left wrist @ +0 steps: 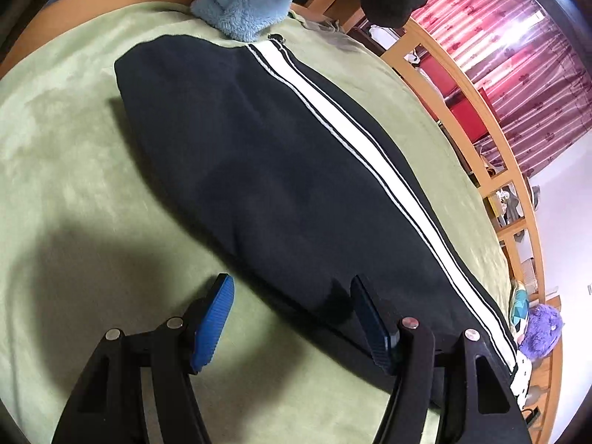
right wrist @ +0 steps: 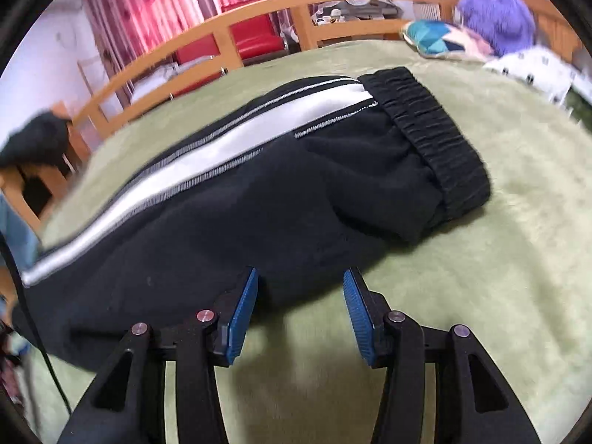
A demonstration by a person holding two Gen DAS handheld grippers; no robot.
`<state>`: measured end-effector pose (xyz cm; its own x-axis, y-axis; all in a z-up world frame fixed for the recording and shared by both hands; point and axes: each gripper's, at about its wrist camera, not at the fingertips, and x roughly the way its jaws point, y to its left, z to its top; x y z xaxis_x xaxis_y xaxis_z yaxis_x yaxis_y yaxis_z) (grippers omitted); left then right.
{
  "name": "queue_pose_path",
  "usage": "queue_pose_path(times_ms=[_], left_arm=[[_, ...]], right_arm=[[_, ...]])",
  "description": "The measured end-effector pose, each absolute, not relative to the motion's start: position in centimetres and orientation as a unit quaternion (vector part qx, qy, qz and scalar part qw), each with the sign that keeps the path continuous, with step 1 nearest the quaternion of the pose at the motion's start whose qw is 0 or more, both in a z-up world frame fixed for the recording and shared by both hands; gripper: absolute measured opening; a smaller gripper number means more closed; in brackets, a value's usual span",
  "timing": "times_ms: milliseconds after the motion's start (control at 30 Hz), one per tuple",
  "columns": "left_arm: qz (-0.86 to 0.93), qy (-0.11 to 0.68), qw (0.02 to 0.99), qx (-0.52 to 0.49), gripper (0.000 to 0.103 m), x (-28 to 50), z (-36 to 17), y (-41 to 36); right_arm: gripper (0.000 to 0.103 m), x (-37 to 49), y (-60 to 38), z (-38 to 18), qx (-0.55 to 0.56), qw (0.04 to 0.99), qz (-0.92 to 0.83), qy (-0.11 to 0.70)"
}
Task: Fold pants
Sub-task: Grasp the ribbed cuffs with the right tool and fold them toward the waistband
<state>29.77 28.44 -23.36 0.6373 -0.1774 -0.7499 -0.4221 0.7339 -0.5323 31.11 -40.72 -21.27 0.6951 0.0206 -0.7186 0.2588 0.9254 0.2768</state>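
Both claws hang spread wide with nothing between their blue pads. Left gripper point(left wrist: 290, 318) sits low over the green blanket point(left wrist: 74, 148), one finger over the blanket, the other over the near edge of the black pants point(left wrist: 259, 170), which lie stretched flat along the bed, white stripe point(left wrist: 355, 140) running their length. Further right, the right gripper point(right wrist: 299, 314) hovers at the pants' near edge close to the elastic waistband point(right wrist: 433, 133). Beyond, a purple plush toy point(right wrist: 495, 11) rests by the wooden bed rail point(right wrist: 259, 11)
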Motion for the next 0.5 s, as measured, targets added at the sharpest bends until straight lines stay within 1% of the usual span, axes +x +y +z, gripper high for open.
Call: queue_pose_path(times_ms=[133,200,233,267,500], left_arm=[[0.098,0.413,0.835,-0.350,0.064,29.4,-23.1,27.1],[0.096,0.418,0.825,-0.367,0.064,29.5,-23.6,26.6],[0.095,0.423,0.820,-0.374,0.064,29.8,-23.7,26.2],[0.092,0.424,0.820,-0.374,0.064,29.9,-23.8,25.8],[0.093,0.429,0.826,-0.354,0.064,30.1,-23.1,23.7]], right_arm=[[0.056,33.1,-43.0,-22.9,0.256,0.881,-0.043,0.395],[0.056,33.6,-43.8,-23.3,0.278,0.871,-0.032,0.403],[0.054,33.6,-44.4,-23.2,0.280,0.870,-0.026,0.404],[0.052,32.9,-45.1,-22.9,0.279,0.873,-0.037,0.399],[0.052,30.0,-49.4,-21.3,0.194,0.898,-0.135,0.372]])
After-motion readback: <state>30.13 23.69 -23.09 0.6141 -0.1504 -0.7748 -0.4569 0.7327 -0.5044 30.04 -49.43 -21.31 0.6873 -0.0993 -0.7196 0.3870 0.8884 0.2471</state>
